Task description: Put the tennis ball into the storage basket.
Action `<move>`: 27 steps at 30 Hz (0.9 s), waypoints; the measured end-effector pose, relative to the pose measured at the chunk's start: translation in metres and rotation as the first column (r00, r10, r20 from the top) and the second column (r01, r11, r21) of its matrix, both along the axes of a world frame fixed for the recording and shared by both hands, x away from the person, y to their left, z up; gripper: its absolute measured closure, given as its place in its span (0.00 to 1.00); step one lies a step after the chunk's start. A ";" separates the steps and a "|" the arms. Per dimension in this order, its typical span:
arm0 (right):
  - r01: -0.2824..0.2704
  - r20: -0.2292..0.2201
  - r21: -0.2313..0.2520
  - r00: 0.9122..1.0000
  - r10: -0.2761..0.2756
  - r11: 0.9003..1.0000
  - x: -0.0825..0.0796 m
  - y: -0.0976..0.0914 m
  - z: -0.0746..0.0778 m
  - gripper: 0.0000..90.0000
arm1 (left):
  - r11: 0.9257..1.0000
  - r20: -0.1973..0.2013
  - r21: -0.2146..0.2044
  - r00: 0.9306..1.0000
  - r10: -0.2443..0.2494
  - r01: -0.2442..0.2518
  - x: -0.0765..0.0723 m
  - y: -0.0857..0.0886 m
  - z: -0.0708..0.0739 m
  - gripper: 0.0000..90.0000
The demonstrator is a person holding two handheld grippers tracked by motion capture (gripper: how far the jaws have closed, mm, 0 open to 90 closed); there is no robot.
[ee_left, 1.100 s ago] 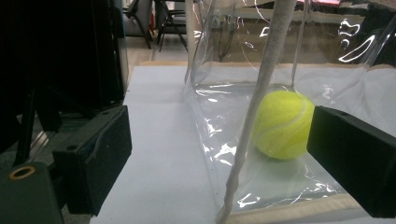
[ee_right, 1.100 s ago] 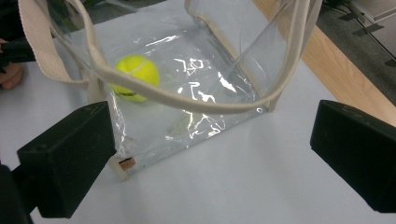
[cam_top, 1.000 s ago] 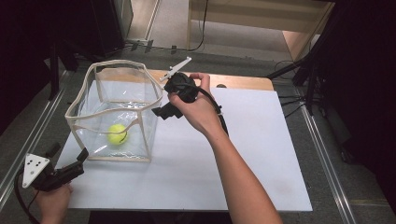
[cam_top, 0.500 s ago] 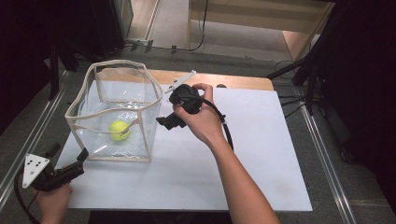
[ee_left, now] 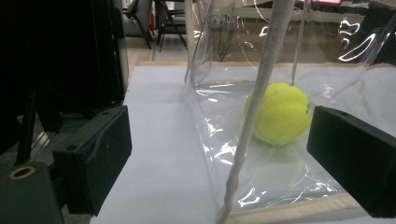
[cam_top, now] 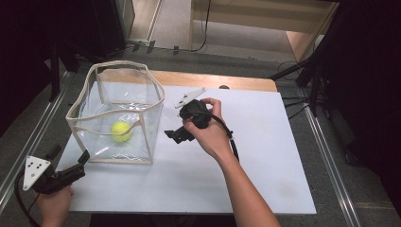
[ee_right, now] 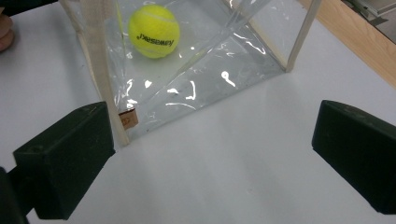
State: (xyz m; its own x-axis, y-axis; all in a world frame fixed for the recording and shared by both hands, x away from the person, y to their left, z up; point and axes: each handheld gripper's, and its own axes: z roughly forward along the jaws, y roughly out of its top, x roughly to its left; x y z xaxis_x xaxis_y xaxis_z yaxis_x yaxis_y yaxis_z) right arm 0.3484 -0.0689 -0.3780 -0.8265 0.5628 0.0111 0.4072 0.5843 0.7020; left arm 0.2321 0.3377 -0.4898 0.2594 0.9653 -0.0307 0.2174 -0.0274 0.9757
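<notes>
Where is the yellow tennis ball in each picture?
High view: tennis ball sits left of centre, inside the clear bag.
Left gripper view: ball right of centre, behind the bag's pale corner seam.
Right gripper view: ball near the top, left of centre.
Shared landmark: the bag's cream trim.

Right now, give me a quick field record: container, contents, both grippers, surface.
container: clear plastic box-shaped bag with beige trim, upright, top open
contents: yellow tennis ball resting on the bag's floor
left gripper: jaws open, empty, at the bag's near left corner, no contact visible
right gripper: jaws open, empty, just right of the bag, aimed at its lower corner
surface: white board on the table, wooden strip along its far edge
</notes>
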 end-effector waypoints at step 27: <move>0.060 -0.009 0.075 0.998 -0.059 0.995 -0.032 -0.044 -0.052 0.00 | 1.000 0.004 0.003 1.000 0.001 -0.001 -0.001 -0.001 0.000 0.08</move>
